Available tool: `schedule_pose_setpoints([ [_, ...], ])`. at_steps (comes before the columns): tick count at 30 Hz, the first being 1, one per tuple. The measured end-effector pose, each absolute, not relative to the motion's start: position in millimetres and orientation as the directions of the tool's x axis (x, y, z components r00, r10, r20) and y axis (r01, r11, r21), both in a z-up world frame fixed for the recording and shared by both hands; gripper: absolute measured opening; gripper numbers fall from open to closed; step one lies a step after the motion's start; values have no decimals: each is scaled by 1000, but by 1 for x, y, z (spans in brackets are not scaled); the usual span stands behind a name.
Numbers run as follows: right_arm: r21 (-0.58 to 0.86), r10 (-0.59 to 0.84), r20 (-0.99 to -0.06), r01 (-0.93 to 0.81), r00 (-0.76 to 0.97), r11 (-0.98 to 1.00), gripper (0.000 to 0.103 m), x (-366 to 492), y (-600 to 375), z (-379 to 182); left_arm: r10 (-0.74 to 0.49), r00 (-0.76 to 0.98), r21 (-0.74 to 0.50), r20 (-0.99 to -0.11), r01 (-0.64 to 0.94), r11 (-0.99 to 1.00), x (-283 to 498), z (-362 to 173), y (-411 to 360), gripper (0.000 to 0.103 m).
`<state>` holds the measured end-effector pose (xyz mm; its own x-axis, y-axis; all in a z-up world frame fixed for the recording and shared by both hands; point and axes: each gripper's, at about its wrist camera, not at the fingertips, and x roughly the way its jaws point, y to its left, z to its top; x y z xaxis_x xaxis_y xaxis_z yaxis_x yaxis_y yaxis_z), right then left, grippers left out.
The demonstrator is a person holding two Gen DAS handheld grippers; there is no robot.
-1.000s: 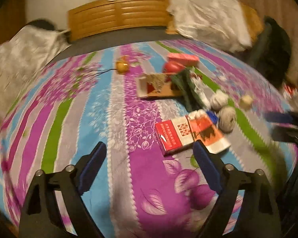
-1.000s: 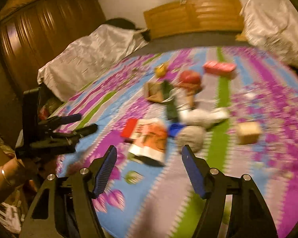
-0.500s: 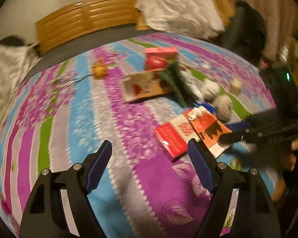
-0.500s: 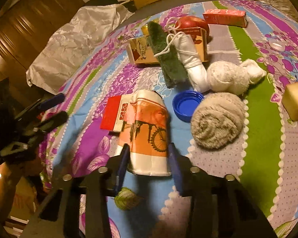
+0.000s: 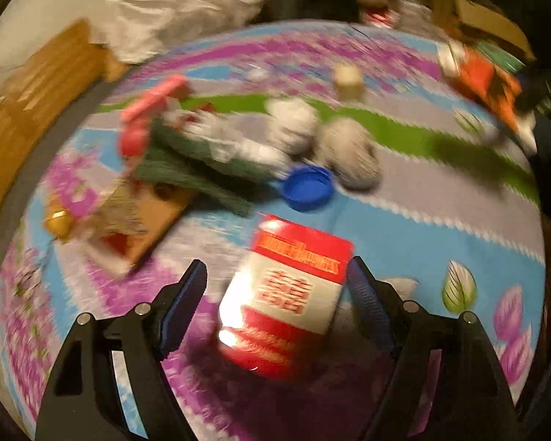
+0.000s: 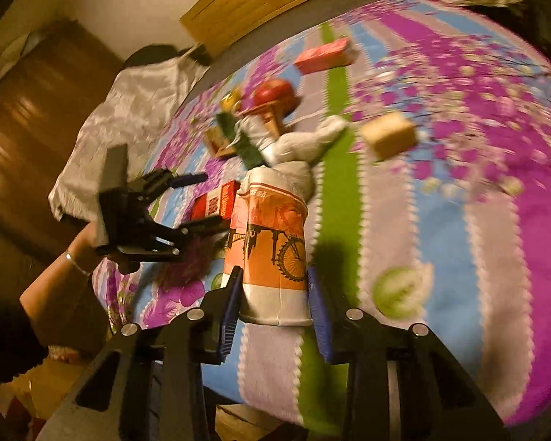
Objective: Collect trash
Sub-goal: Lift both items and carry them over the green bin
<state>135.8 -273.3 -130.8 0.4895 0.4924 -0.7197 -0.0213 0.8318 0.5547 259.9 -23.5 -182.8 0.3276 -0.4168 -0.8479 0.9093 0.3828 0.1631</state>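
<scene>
Lifted off the bedspread (image 6: 459,257) since half a second ago, the orange paper cup (image 6: 272,257) now sits pinched between the pads of the right gripper (image 6: 273,301), at 6 o'clock in the right wrist view. Over the same time the left gripper (image 5: 275,294) has come over the red-and-white carton (image 5: 286,301), jaws spread, not touching it. A blue lid (image 5: 306,187) lies at 12 o'clock from the carton, rolled socks (image 5: 349,150) just beyond.
</scene>
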Motion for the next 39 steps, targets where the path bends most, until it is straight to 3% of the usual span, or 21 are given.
schedule_pose_setpoints([
  [2, 554, 481, -716, -7, 506, 832, 37, 129, -276, -124, -375, 301, 181, -877, 929, 322, 255, -195, -30, 72],
  [3, 549, 473, -715, -5, 516, 836, 37, 126, -276, -119, -367, 289, 177, -884, 934, 310, 254, -198, -32, 62],
  [4, 539, 463, -714, -8, 526, 842, 37, 123, -275, -114, -371, 266, 151, -890, 938, 311, 255, -198, -32, 59],
  [9, 488, 419, -701, -40, 578, 872, 37, 113, -267, -88, -322, 299, 100, -898, 853, 512, 259, -182, -32, 56],
  [16, 396, 328, -686, -45, 650, 917, 37, 101, -280, -43, -298, 555, 186, -776, 654, 734, 212, -100, -64, 56],
  [25, 240, 26, -638, 167, 770, 956, 37, 21, -381, 35, -390, 660, 189, -643, 630, 753, 158, -11, -204, 56],
  [32, 97, -282, -616, 426, 735, 900, 37, -62, -483, 65, -486, 607, 204, -629, 732, 650, 110, 18, -337, 56],
  [39, 17, -477, -626, 623, 616, 782, 37, -136, -568, 60, -544, 520, 215, -658, 823, 526, 59, 13, -448, 56],
])
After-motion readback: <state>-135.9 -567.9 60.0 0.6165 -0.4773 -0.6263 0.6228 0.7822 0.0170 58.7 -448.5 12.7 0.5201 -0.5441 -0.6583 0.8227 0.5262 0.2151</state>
